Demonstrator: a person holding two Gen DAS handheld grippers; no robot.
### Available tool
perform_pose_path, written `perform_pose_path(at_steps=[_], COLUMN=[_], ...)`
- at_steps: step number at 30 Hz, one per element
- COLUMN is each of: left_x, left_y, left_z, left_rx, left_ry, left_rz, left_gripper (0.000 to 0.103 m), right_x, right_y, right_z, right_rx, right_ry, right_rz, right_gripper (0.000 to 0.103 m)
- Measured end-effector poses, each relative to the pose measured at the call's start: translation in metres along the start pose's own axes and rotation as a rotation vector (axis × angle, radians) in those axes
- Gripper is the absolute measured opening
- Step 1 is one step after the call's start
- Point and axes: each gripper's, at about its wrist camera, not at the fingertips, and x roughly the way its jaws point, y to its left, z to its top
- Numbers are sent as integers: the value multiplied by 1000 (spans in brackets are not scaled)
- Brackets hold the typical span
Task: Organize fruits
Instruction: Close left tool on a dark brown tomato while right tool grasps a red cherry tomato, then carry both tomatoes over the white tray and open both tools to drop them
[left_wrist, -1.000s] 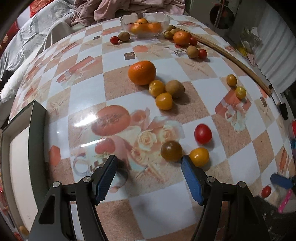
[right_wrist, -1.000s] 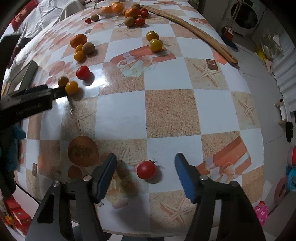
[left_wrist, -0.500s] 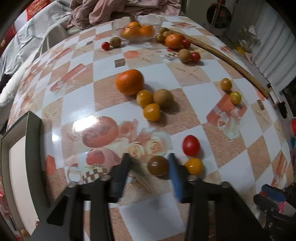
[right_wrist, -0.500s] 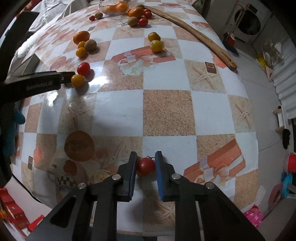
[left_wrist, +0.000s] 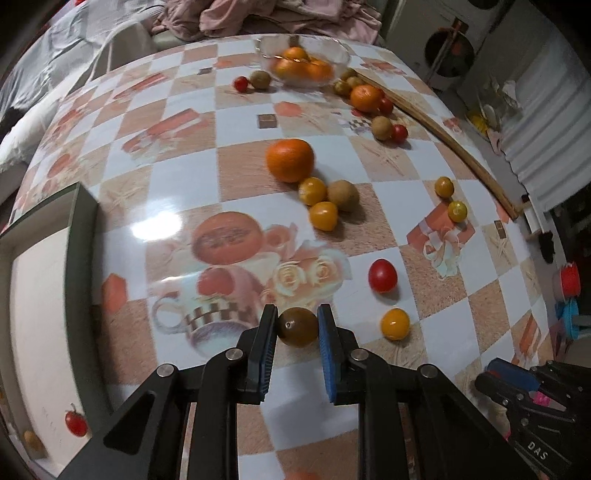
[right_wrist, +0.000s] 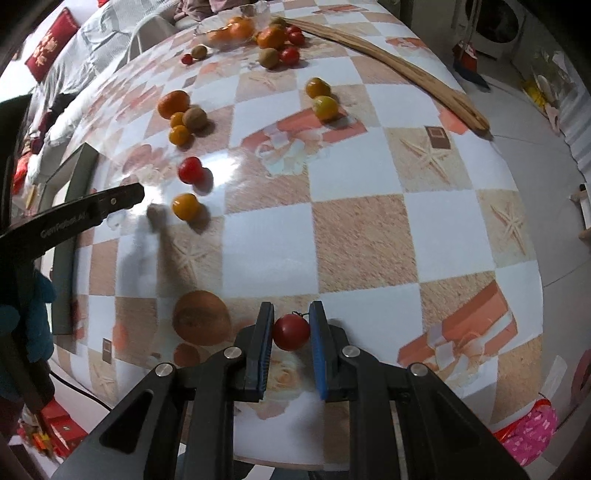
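The left gripper (left_wrist: 297, 328) has its blue pads clamped on a dark brownish tomato (left_wrist: 297, 327); the right gripper (right_wrist: 291, 330) is closed on a red cherry tomato (right_wrist: 291, 332) with a small stem. Both point down at a glossy table (right_wrist: 354, 236) covered in a checked cloth printed with starfish, cups and roses.

Just right of the left jaws lie a yellow tomato (left_wrist: 395, 324) and a red tomato (left_wrist: 383, 275). To their left stands a dark-rimmed tray (left_wrist: 79, 236) holding a small red fruit. Farther ahead sit an orange (left_wrist: 290, 160), two small orange fruits and a brown one, touching. Beyond them a glass bowl (left_wrist: 302, 59) holds oranges, with a long wooden stick (right_wrist: 388, 55) along the far right edge. Bedding and clothes lie behind the table.
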Motion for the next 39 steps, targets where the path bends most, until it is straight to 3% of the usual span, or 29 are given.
perform_pose_path(at_steps=[20, 32, 39], left_x=[-58, -94, -97], left_y=[83, 157, 200], left_z=[-28, -54, -80], left_rx=[-160, -304, -387], left_ry=[-95, -157, -143], left_rz=[68, 150, 210], left_gripper=[23, 23, 23], right_x=[7, 10, 17], right_y=[89, 183, 250], right_z=[36, 64, 76], right_rx=[-166, -330, -432], right_ry=[-14, -42, -42], right_rz=[71, 157, 235], right_gripper=[21, 21, 21])
